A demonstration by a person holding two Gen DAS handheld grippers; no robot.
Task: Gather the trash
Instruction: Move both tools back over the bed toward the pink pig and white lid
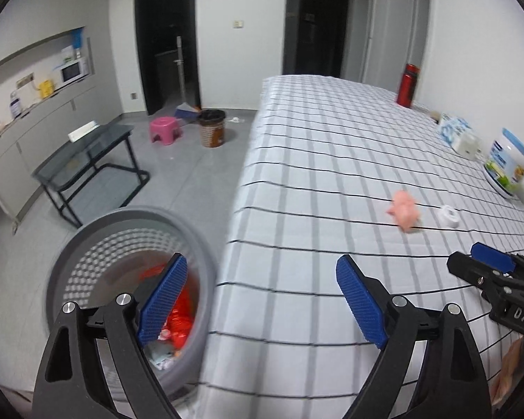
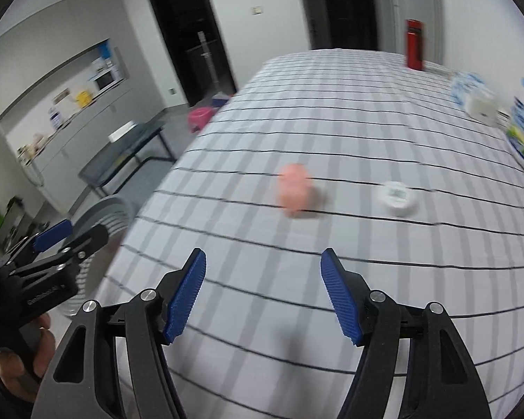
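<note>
We're between pickups: left gripper [image 1: 262, 300] and right gripper [image 2: 263, 296] both released, empty. Next, right reaches mid-table for pink wad [image 2: 295, 190], then grey bin [image 1: 87, 241].

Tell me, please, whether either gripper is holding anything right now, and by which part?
Nothing is held. The left gripper and the right gripper both stand open with only the checked tablecloth showing between their pads.

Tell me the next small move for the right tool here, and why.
Probably ease the right tool forward toward the crumpled pink paper wad on the checked tablecloth. The tool is open and empty, and the wad lies just ahead of it, clear of the small white round cap. The grey perforated bin already holds trash beside the table.
</note>
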